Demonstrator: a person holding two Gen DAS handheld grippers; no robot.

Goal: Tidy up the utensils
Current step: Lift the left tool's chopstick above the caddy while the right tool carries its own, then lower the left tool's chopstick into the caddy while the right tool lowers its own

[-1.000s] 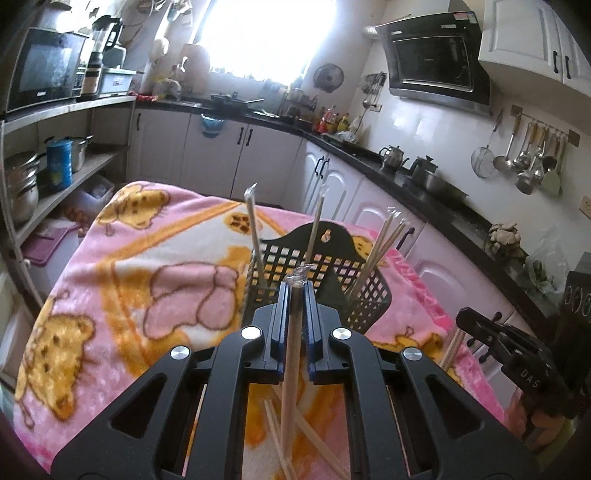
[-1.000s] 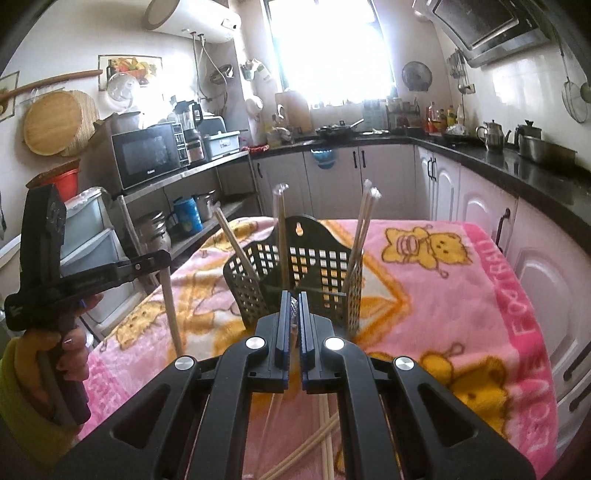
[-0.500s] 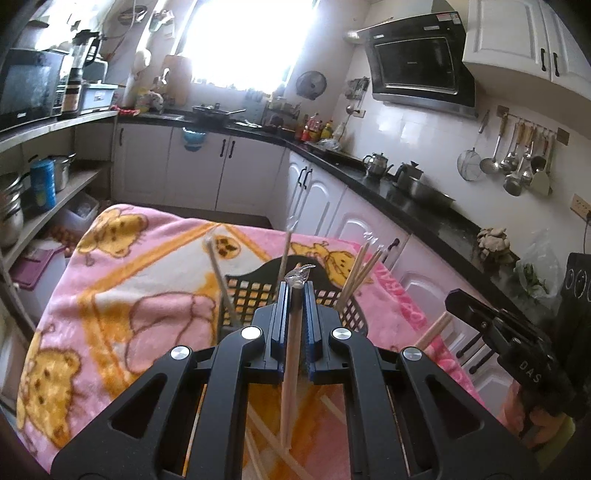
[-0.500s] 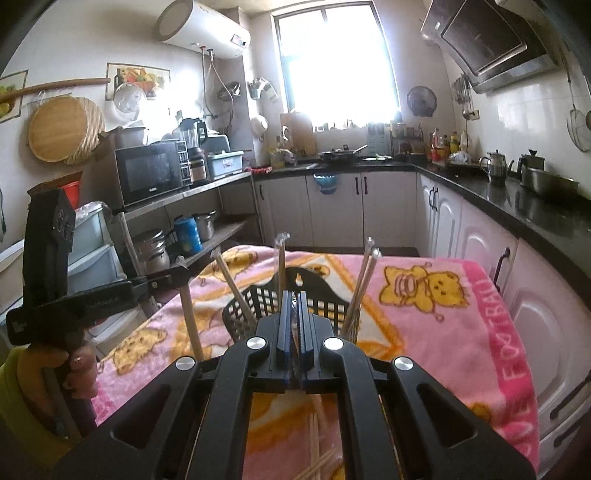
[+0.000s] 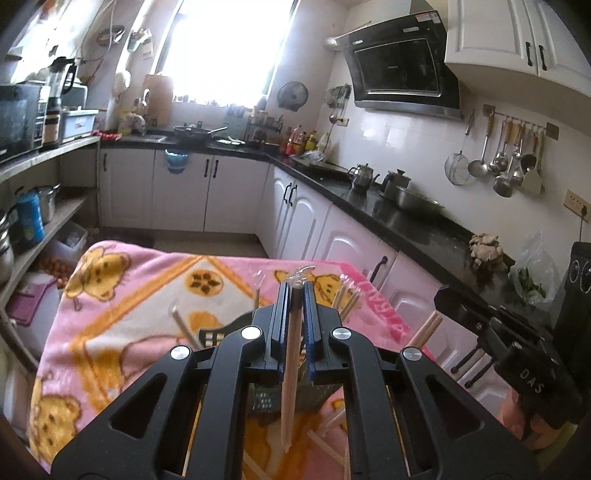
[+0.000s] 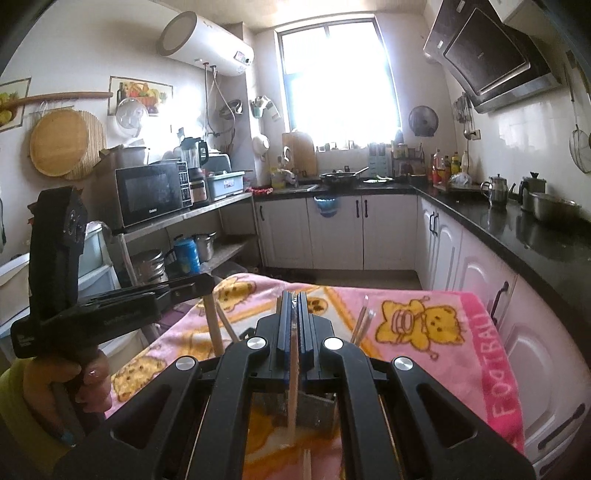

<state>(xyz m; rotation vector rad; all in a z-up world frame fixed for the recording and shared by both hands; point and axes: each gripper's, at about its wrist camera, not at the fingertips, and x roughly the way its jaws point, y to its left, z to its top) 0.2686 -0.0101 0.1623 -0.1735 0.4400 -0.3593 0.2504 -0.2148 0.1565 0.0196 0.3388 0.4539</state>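
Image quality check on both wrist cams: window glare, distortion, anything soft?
Left wrist view: window blown out to white, haze washing the wall around it; strong fisheye bending of the cabinets; dark vignette corners. Right wrist view: window clipped too, flare over the left wall; pink blanket stays readable; nearest chopstick slightly soft.

Two claws (image 5: 295, 295) (image 6: 294, 314), one chopstick (image 5: 290, 369) (image 6: 293, 384) each; one basket (image 5: 218, 334).

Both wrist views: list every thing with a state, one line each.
Left gripper: shut on a wrapped wooden chopstick pair.
Right gripper: shut on a second wrapped chopstick pair.
Black mesh plastic basket: upright on the pink bear blanket, chopsticks standing inside.
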